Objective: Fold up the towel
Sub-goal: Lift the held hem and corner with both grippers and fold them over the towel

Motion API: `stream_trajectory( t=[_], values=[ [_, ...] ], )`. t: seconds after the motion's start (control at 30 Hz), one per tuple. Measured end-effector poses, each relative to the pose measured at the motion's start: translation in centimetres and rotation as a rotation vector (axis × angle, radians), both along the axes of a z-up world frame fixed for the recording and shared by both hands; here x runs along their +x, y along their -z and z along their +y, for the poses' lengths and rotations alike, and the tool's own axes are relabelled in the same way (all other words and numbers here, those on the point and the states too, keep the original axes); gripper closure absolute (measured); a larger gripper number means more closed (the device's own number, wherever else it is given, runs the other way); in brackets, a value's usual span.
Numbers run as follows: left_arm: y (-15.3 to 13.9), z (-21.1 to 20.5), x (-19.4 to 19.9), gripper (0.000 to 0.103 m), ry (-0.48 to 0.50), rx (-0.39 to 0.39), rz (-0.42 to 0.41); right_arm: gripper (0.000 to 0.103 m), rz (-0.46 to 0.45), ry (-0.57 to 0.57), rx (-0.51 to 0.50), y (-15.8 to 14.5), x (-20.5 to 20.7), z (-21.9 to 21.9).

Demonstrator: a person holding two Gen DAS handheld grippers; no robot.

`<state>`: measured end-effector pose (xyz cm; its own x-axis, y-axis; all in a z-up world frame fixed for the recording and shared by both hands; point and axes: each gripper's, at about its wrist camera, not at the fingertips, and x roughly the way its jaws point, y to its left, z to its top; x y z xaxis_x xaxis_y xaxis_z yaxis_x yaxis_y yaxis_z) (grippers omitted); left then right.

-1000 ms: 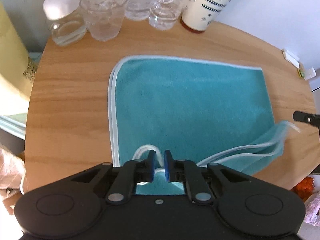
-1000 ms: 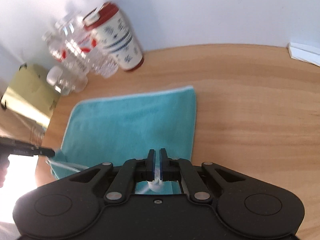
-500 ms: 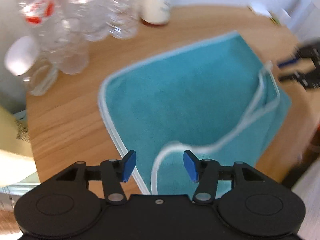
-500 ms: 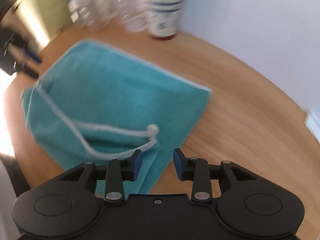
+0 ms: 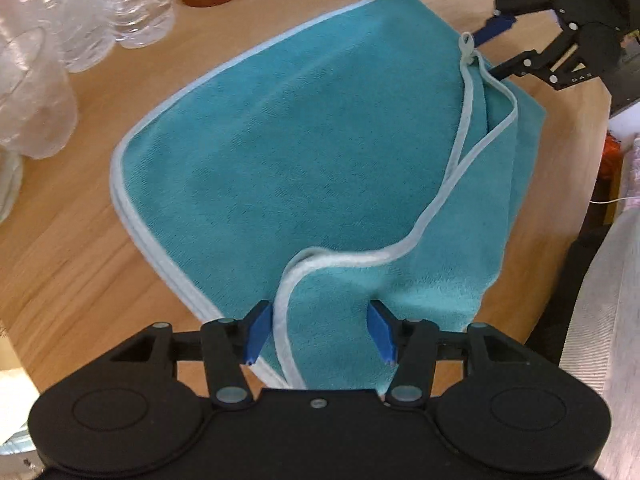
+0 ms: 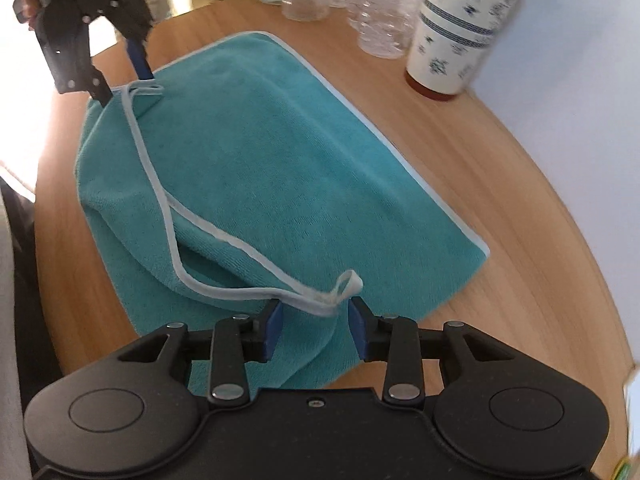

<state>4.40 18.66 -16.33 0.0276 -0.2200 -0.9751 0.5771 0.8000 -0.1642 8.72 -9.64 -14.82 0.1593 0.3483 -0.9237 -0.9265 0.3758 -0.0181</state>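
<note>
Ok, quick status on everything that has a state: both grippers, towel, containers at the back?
left gripper: open, holding nothing
right gripper: open, holding nothing
towel: folded over, lying loose on the table, top edge rumpled
patterned cup: upright, red lid on

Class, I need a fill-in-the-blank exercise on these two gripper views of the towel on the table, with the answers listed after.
1. The towel is teal with a ____ trim.
2. Both the left gripper and the right gripper have their jaws ____.
3. The towel lies on a ____ table.
4. The tall cup near the bottles has a ____ lid.

Missing words: white; open; wooden; red
</note>
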Motion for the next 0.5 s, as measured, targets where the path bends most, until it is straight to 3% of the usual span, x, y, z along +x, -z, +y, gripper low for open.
stream_trajectory(
  t=[0.1, 0.13, 0.17, 0.23, 0.3, 0.5],
  values=[
    [-0.2, -0.5, 0.0, 0.053, 0.02, 0.013, 0.001, 0.063, 0.069, -0.013, -0.005, 1.0, 0.5, 0.0],
    [-0.2, -0.7, 0.0, 0.063, 0.024, 0.024, -0.005, 0.079, 0.081, -0.015, 0.007, 1.0, 0.6, -0.1],
    [-0.4, -0.8, -0.1, 0.068, 0.028, 0.036, -0.018, 0.089, 0.106, -0.008, 0.018, 0.8, 0.7, -0.3],
    [-0.7, -0.9, -0.5, 0.083, 0.018, 0.055, -0.043, 0.09, 0.135, 0.044, 0.042, 0.5, 1.0, -0.8],
    [-1.2, -1.1, -0.9, 0.09, 0.013, 0.064, -0.067, 0.091, 0.135, 0.091, 0.07, 0.0, 0.8, -1.4],
    [-2.7, -0.9, -2.0, 0.094, -0.034, 0.08, -0.164, 0.093, 0.122, 0.232, 0.138, -1.6, 0.2, -2.7]
  ],
)
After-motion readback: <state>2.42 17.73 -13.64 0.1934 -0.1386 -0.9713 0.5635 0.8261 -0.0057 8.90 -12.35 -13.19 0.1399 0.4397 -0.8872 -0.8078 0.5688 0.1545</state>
